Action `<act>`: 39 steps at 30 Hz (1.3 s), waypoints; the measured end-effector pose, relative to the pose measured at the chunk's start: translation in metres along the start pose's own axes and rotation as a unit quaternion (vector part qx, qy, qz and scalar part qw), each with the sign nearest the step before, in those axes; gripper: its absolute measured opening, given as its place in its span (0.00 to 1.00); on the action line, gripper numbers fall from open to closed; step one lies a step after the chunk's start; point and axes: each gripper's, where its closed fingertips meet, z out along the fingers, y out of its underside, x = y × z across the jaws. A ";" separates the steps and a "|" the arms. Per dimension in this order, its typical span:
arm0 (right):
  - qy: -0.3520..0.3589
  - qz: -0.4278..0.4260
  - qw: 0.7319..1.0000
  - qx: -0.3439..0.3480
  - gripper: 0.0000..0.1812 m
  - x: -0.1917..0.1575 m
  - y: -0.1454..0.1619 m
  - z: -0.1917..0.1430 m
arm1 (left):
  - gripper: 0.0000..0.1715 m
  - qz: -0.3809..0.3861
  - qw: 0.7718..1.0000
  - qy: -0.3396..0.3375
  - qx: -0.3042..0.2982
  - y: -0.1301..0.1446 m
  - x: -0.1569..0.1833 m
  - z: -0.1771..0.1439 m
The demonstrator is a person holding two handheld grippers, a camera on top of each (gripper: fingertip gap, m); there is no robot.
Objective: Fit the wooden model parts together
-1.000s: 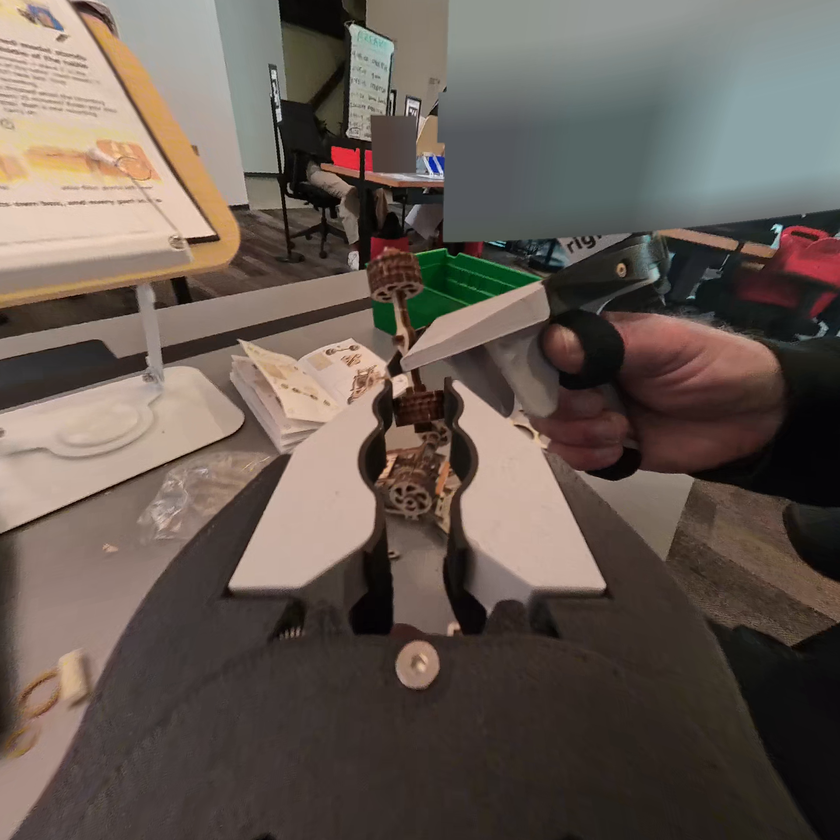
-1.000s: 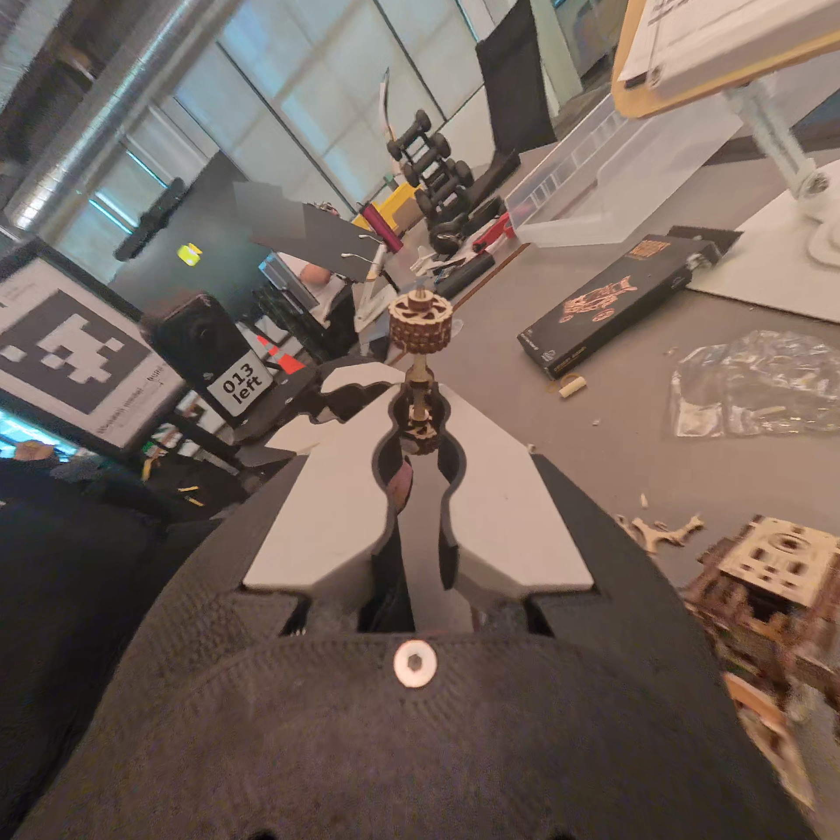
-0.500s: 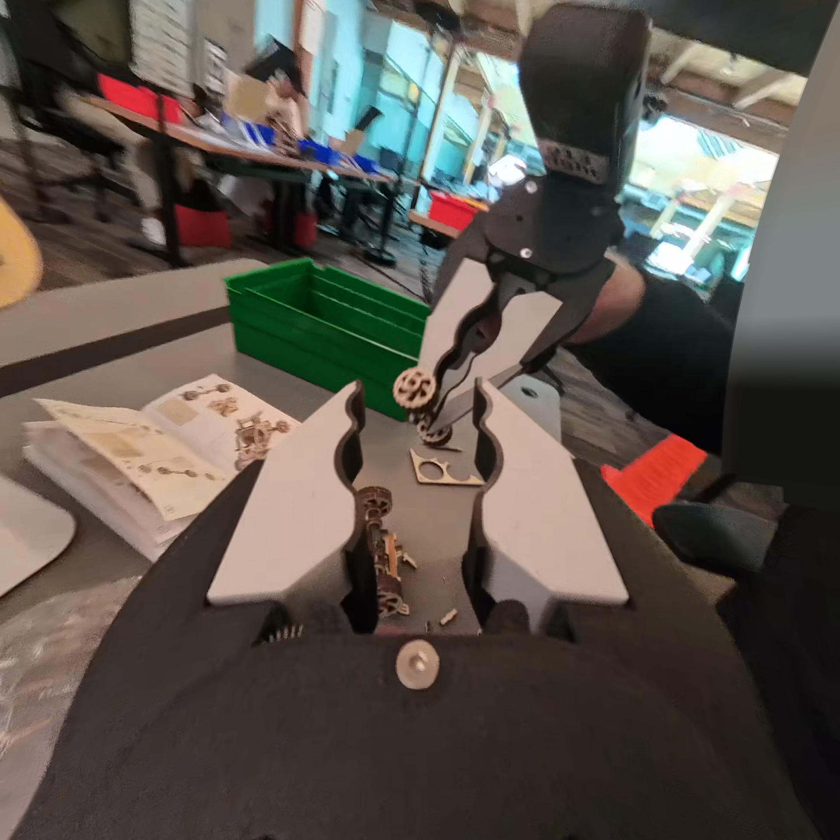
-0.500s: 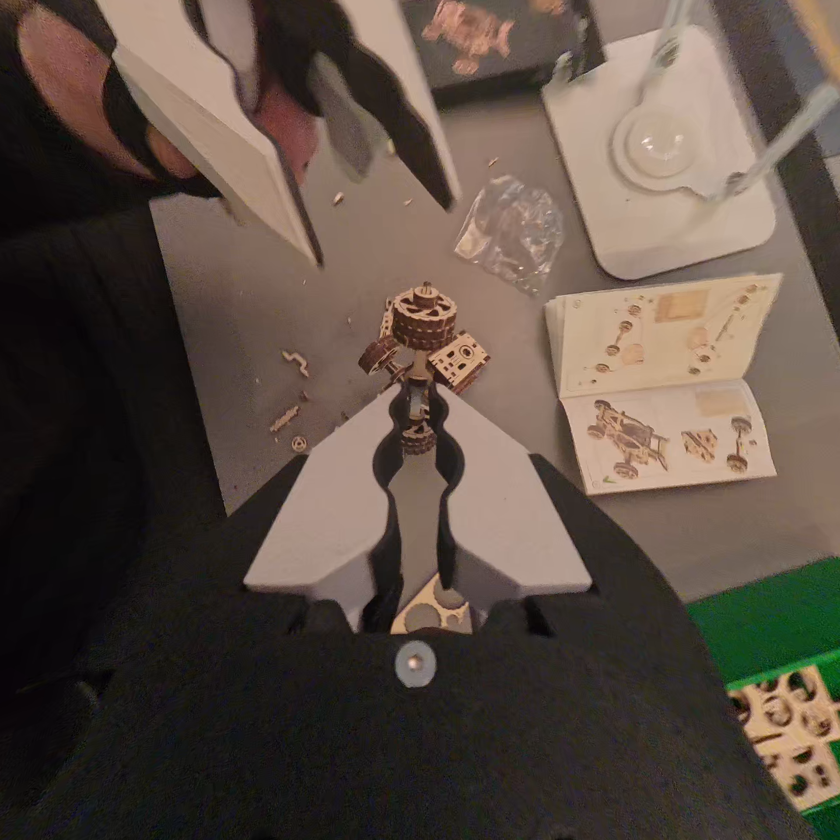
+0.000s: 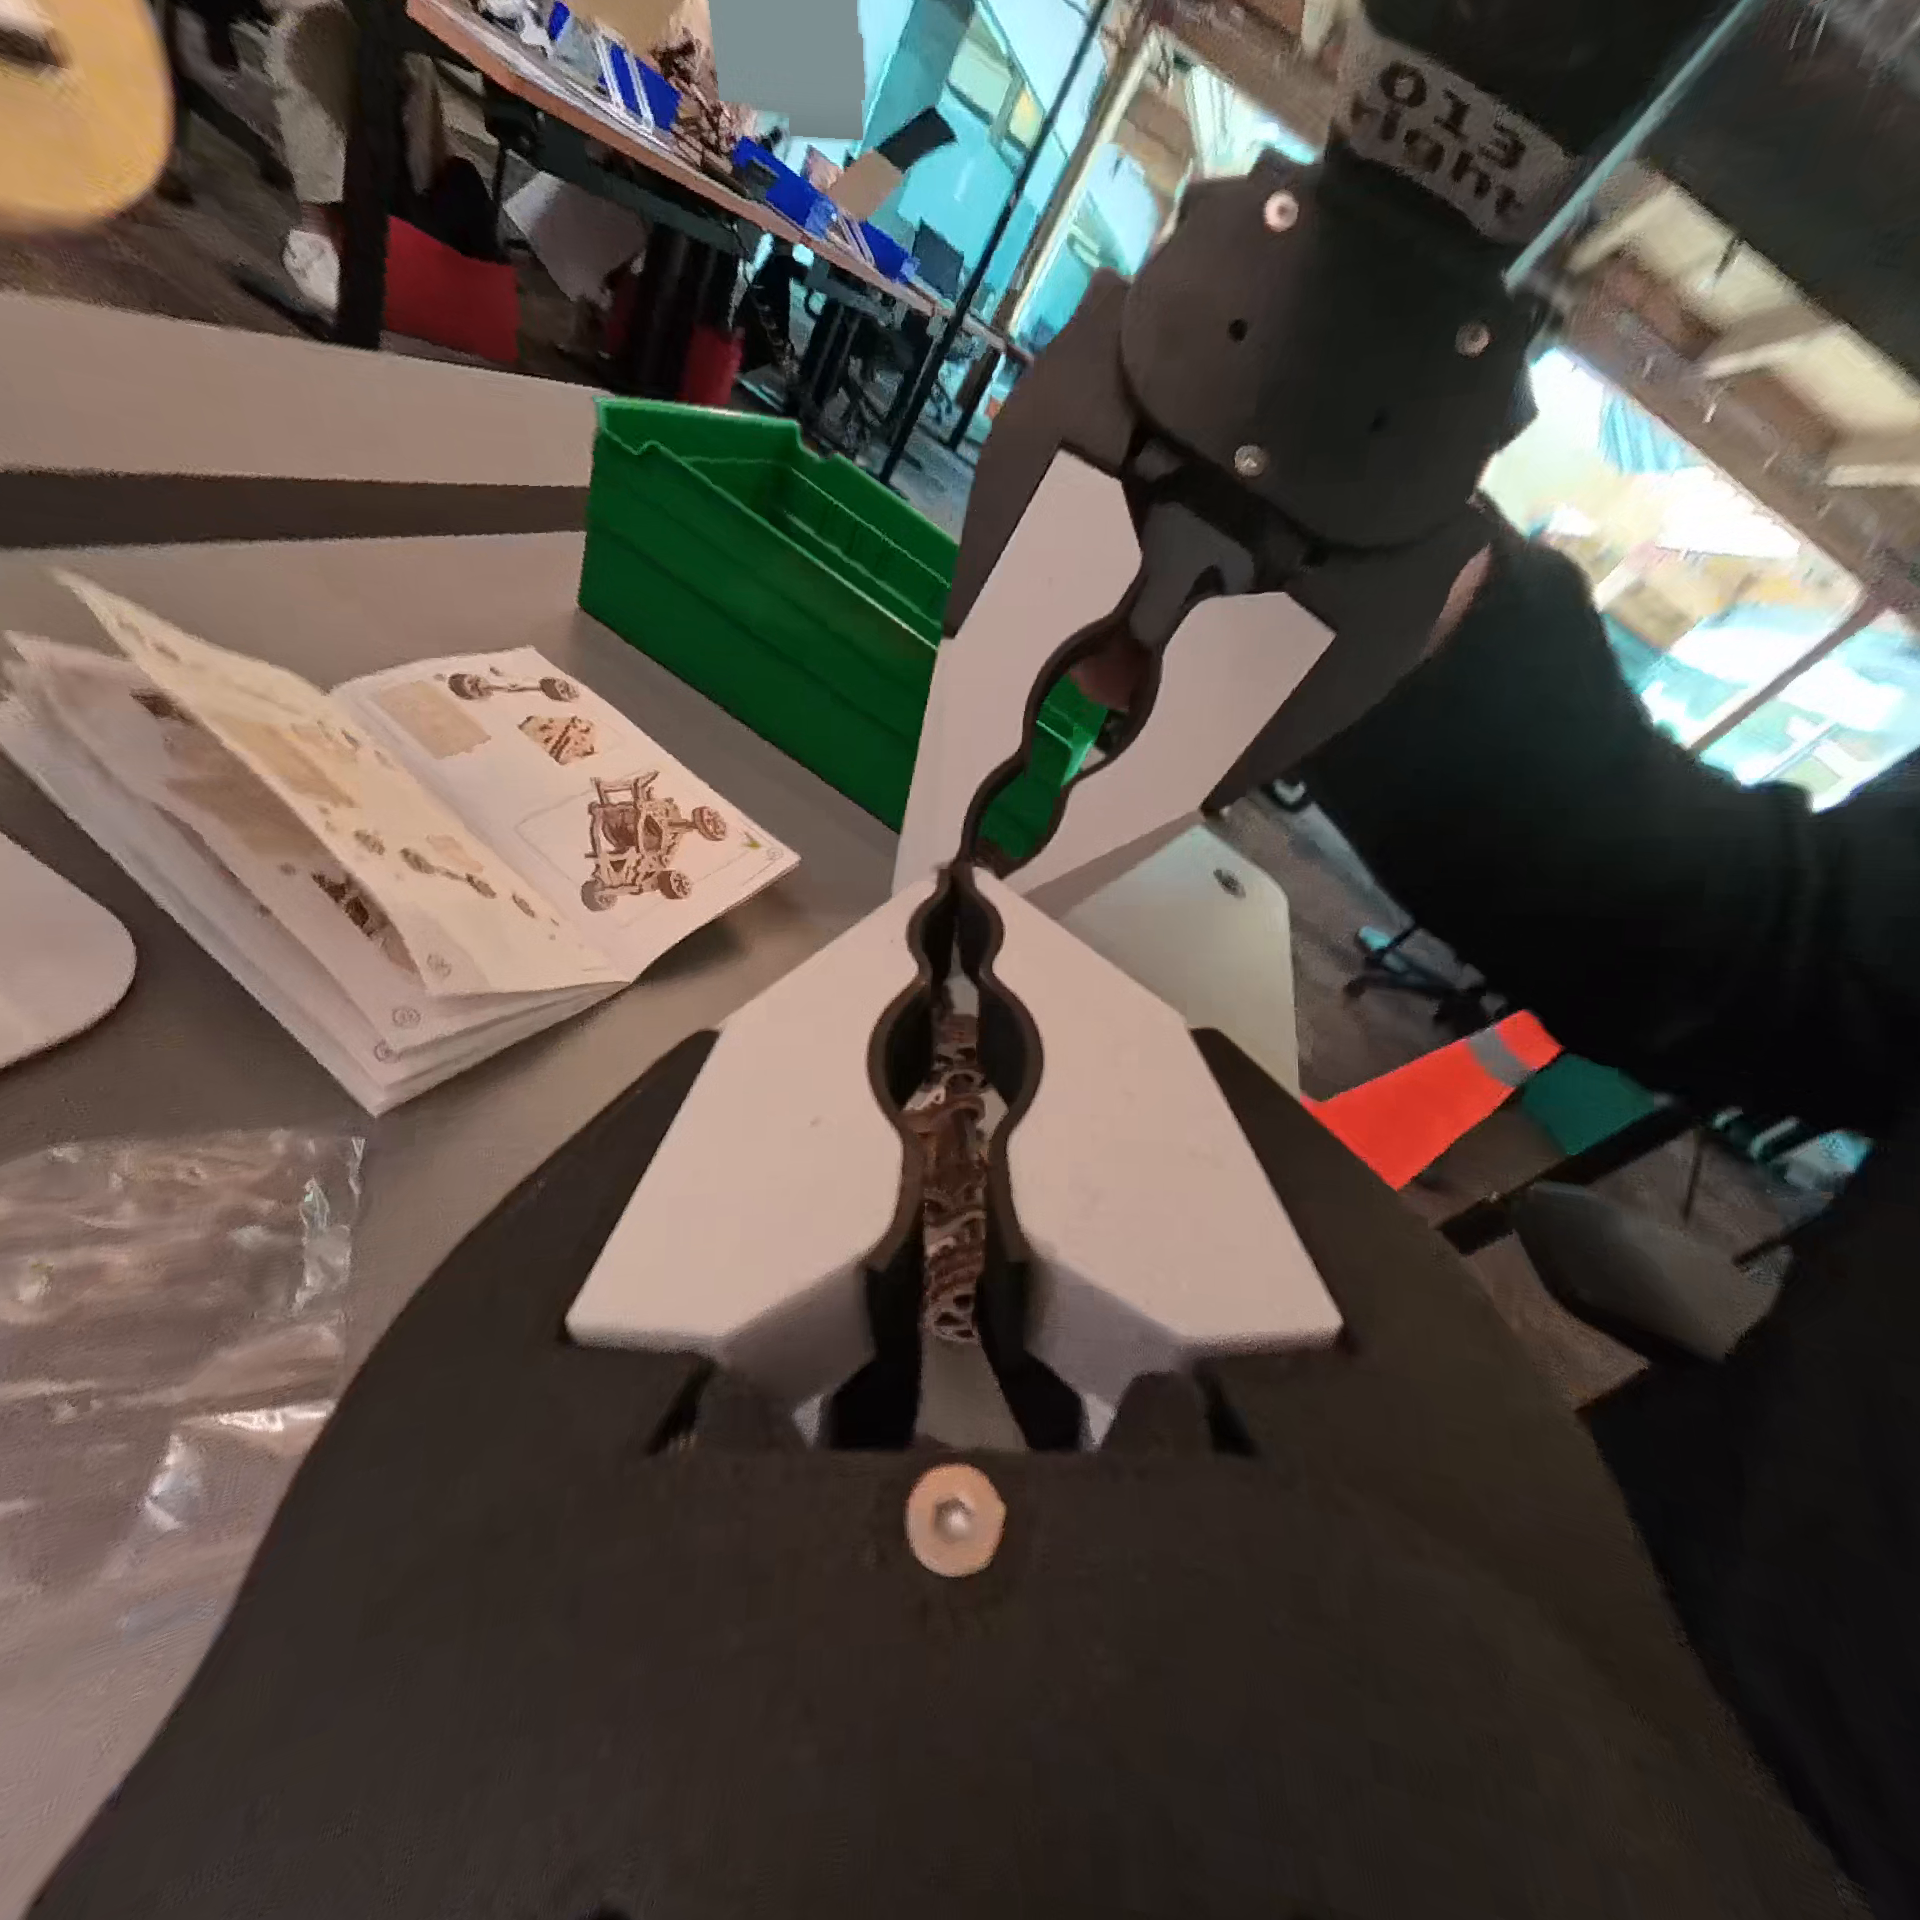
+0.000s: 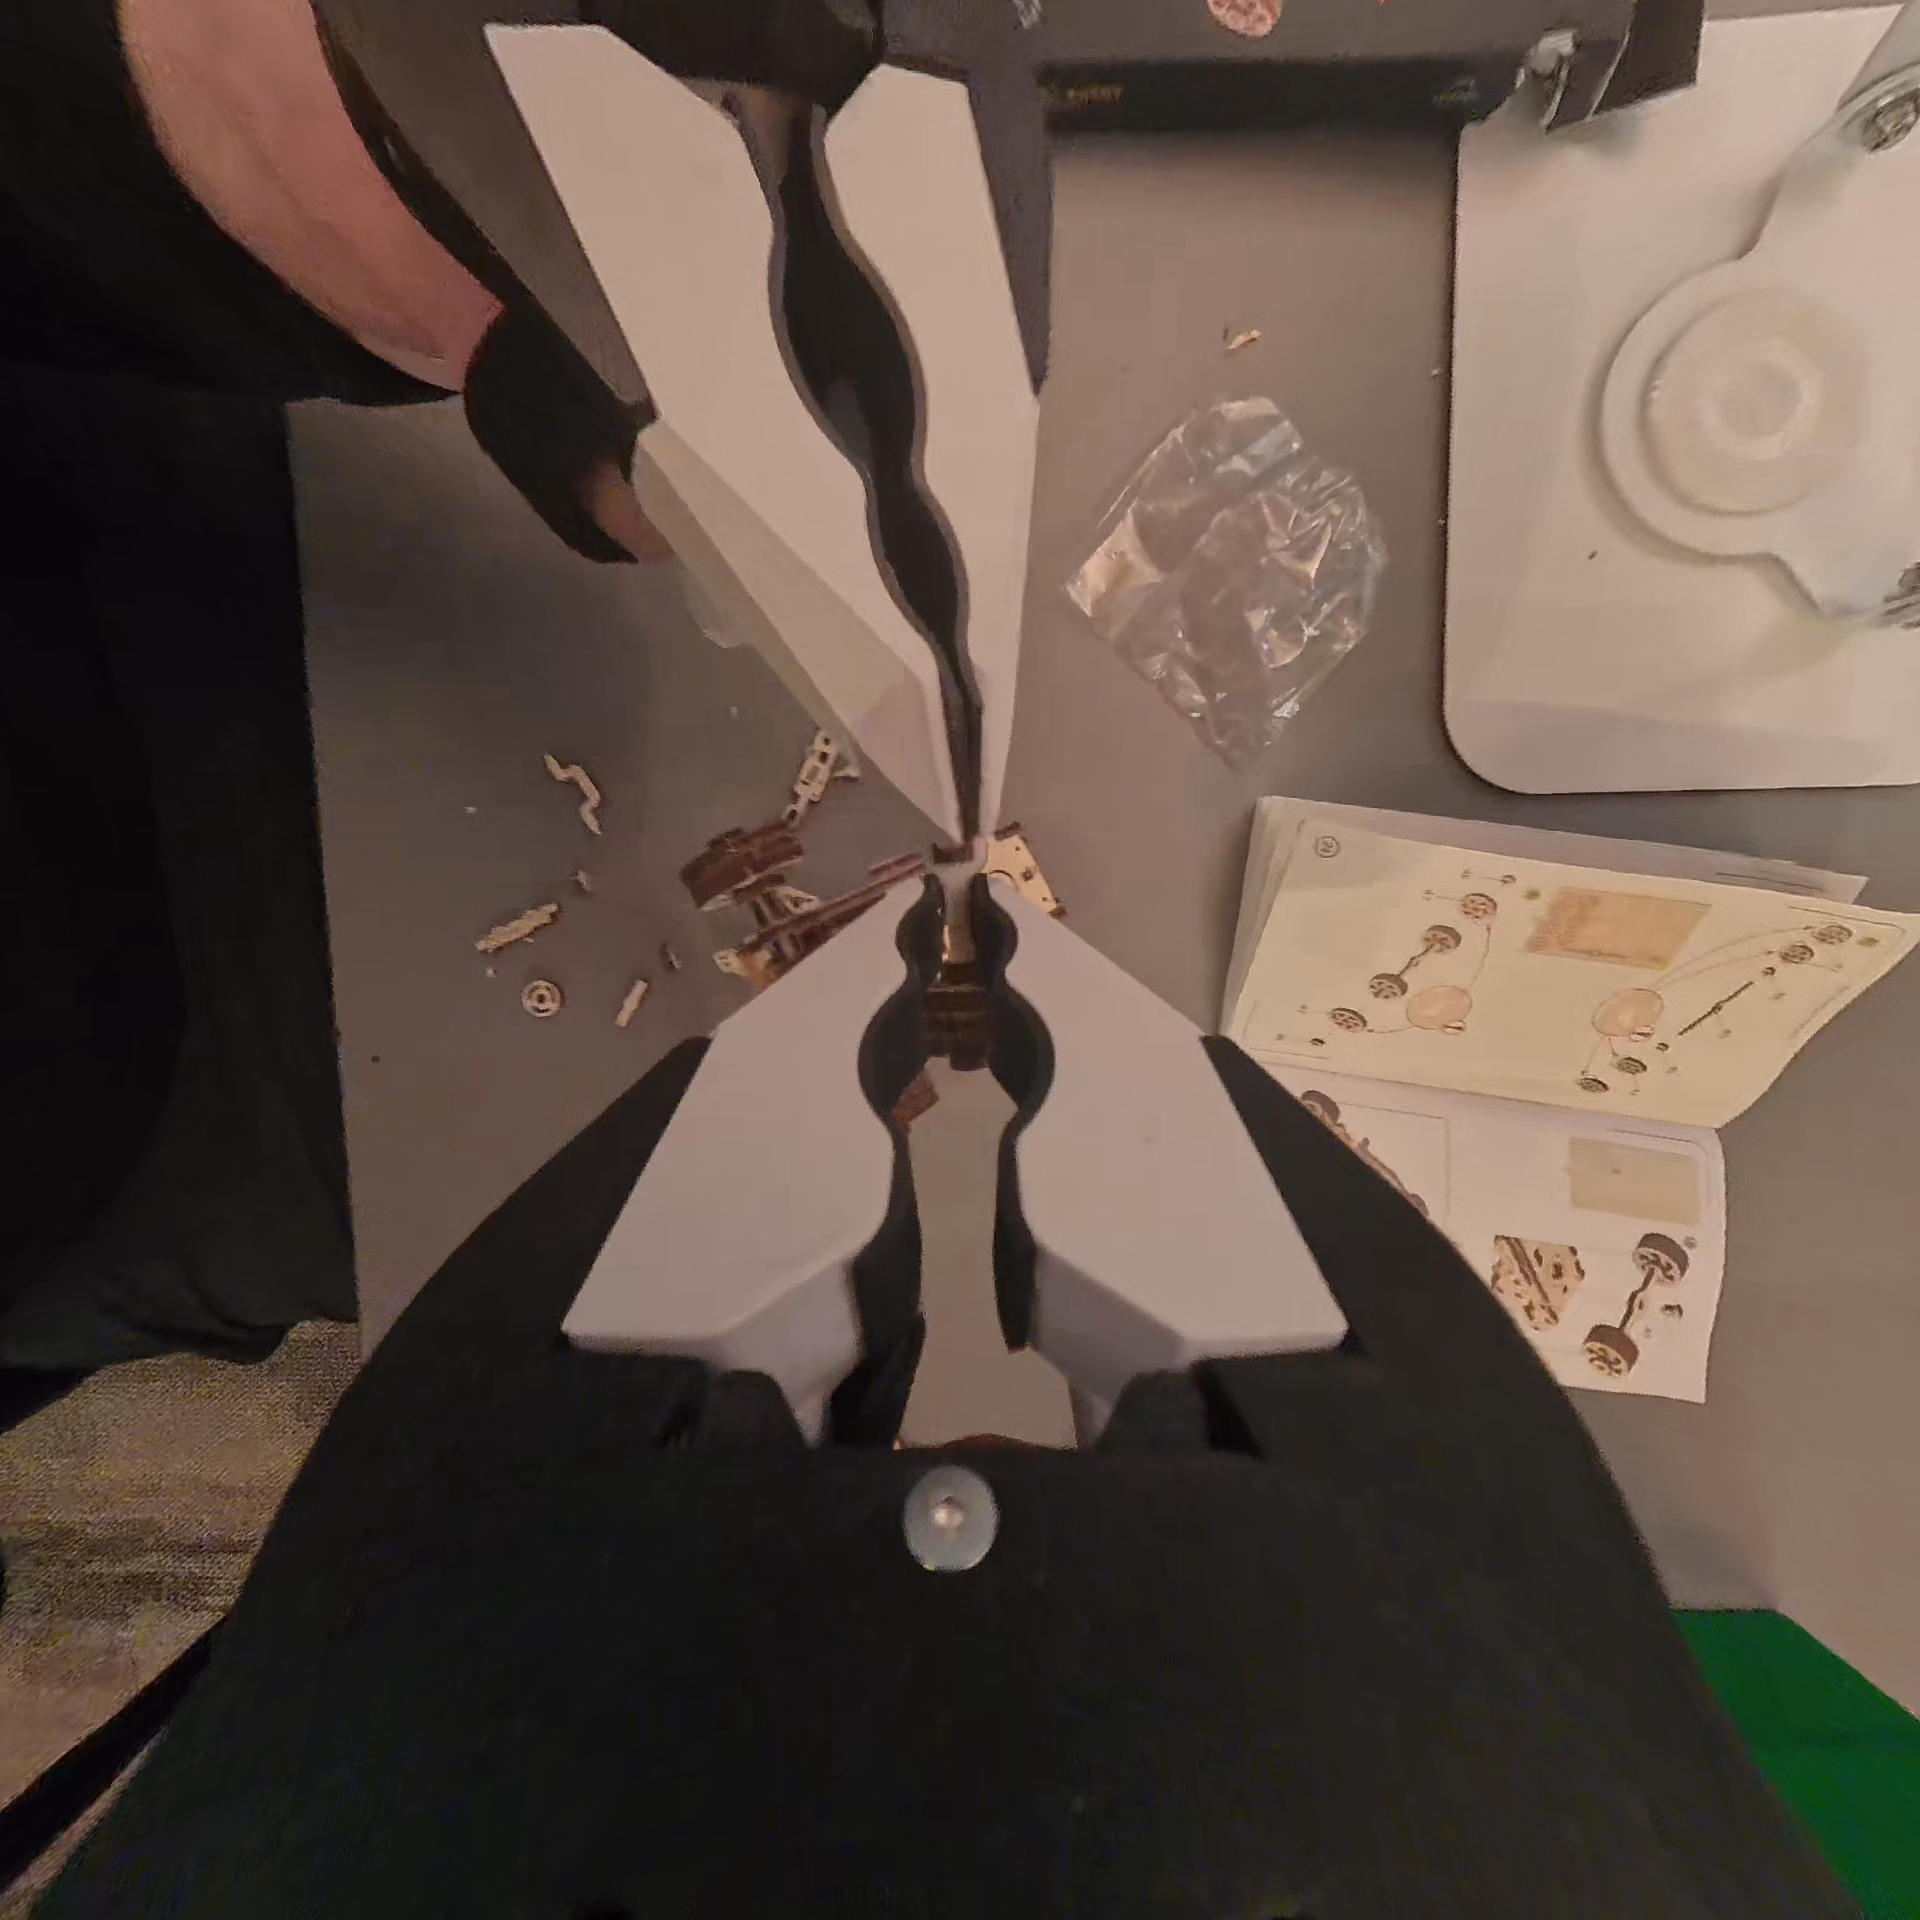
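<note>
My right gripper (image 6: 956,894) is shut on a small wooden wheel-and-axle part (image 6: 951,1013), which sits upright in the hollow of its jaws. My left gripper (image 5: 958,894) is shut too, and brown wooden fretwork (image 5: 951,1174) shows in the narrow gap between its fingers. The two grippers meet tip to tip above the grey table. The left gripper (image 6: 961,821) comes in from the top of the right wrist view. The right gripper (image 5: 977,857) comes down from above in the left wrist view. The part-built wooden model (image 6: 769,904) lies on the table just under the tips.
An open instruction booklet (image 6: 1507,1039) lies right of the tips. A crumpled plastic bag (image 6: 1226,571), a white stand base (image 6: 1662,416) and a black box (image 6: 1247,94) lie beyond. Loose wooden scraps (image 6: 520,925) lie left. A green bin (image 5: 769,561) stands behind the booklet. The grippers are tip to tip, or close to it.
My left gripper was open half a second ago and is now shut. It has moved in until its tips meet the right gripper's tips. The large wheel no longer shows beyond the right fingertips.
</note>
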 end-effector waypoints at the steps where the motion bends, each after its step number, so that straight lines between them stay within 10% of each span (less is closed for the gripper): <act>1: -0.004 0.003 1.000 -0.006 0.01 0.004 0.003 0.005 | 0.00 -0.017 1.000 -0.005 0.011 0.002 -0.007 -0.001; 30: -0.243 -0.036 0.960 -0.133 0.01 0.016 0.054 0.080 | 0.24 -0.083 0.980 -0.058 -0.171 0.104 -0.067 -0.010; 39: -0.262 -0.052 0.955 -0.133 0.01 0.014 0.054 0.081 | 0.11 -0.057 0.978 -0.056 -0.192 0.107 -0.067 -0.003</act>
